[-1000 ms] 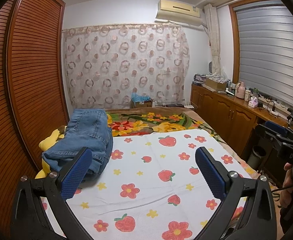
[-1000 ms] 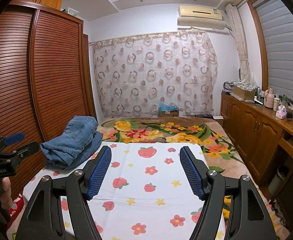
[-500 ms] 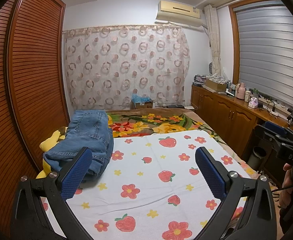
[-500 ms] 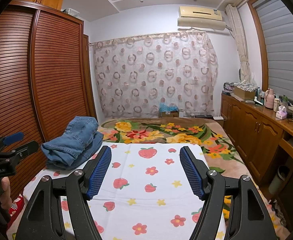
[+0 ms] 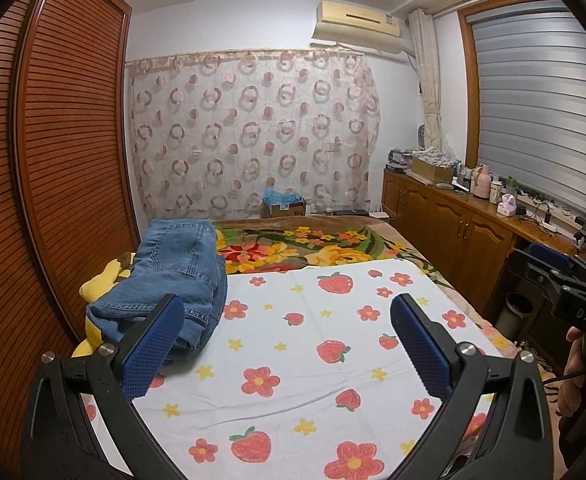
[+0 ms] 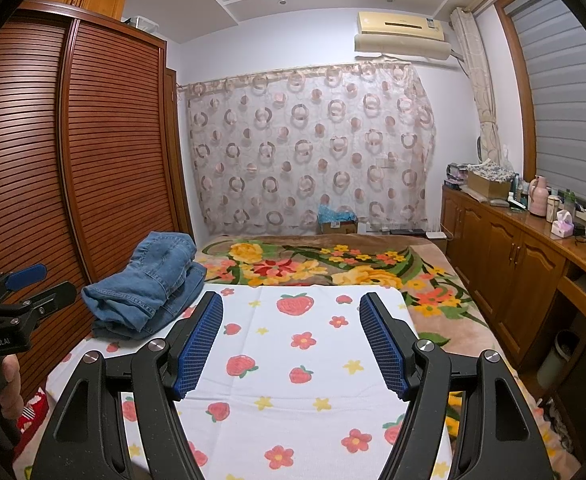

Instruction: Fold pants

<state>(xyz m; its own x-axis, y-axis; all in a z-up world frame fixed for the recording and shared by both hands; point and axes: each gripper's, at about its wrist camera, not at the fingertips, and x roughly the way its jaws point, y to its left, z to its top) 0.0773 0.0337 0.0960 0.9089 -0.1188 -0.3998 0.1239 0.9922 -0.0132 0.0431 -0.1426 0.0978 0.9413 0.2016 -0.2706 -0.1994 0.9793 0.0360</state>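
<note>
**Jeans heaped at left of bed; both tongs wide and holding nothing**

Change over the last second: almost none. Both views match the earlier ones closely; the jeans (image 5: 169,280) sit a touch lower in the left view, a slight camera drift only. The cloth itself has not moved. Meaning for the task: no progress either way in this interval.

Jeans: a loose bundle in several layers, left-centre of the frame, partly on the strawberry sheet (image 5: 313,360), partly over a yellow pillow (image 5: 97,284). Layered but not squared. This could be a pile awaiting folding or a rough fold set aside; the pictures do not settle it.

Left gripper (image 5: 285,344): pads spread wide, empty, above the sheet. Right gripper (image 6: 291,340): pads apart, somewhat narrower, empty.

View differences: the left view alone shows the pillow under the jeans, and the right gripper's handle at right edge. The right view shows the left gripper at far left, beside the wardrobe (image 6: 93,160).
</note>
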